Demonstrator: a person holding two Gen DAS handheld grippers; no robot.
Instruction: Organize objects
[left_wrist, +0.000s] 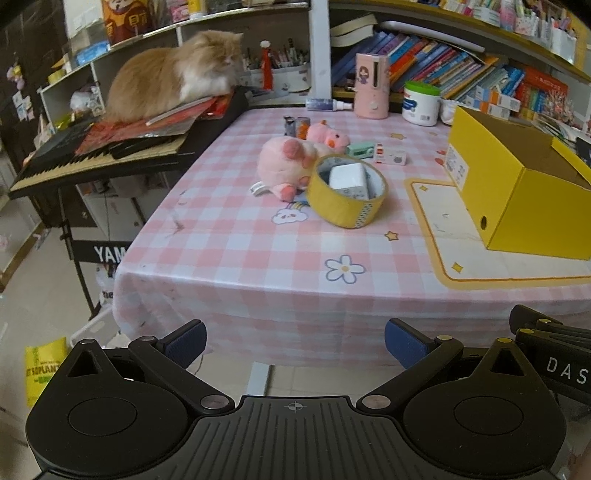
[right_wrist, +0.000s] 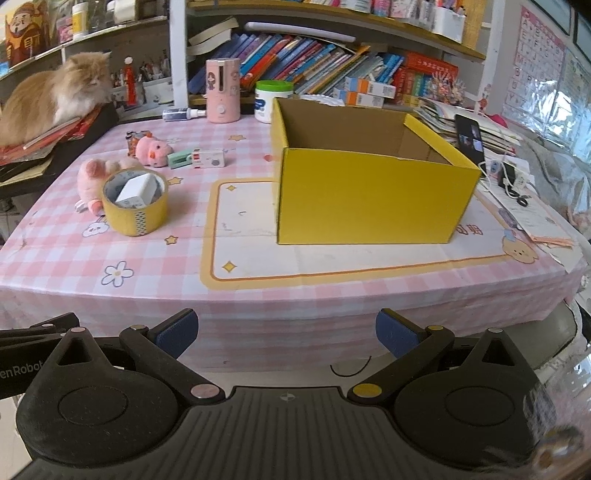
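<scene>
left wrist view was filled at the bottom by the left gripper (left_wrist: 294, 341), its blue fingers (left_wrist: 186, 341) spread wide with nothing between them, held off the near edge of the table (left_wrist: 229, 258). ahead and slightly right of it a yellow tape roll (left_wrist: 345, 192) lay flat, a small white box (left_wrist: 347, 179) resting inside its ring, and a pink plush pig (left_wrist: 284, 164) was touching the roll on its far-left side. the yellow box (left_wrist: 517, 199) stood open-topped, ahead and far to the right.

from the right wrist view, the right gripper (right_wrist: 286, 332) was likewise wide and empty, with the same yellow box (right_wrist: 369, 199) just ahead and a little right, and the tape roll (right_wrist: 135, 210) ahead and well to the left. the left gripper was judged nearer the roll. both grippers were held level, pointed forward over the table edge, close beside each other.
</scene>
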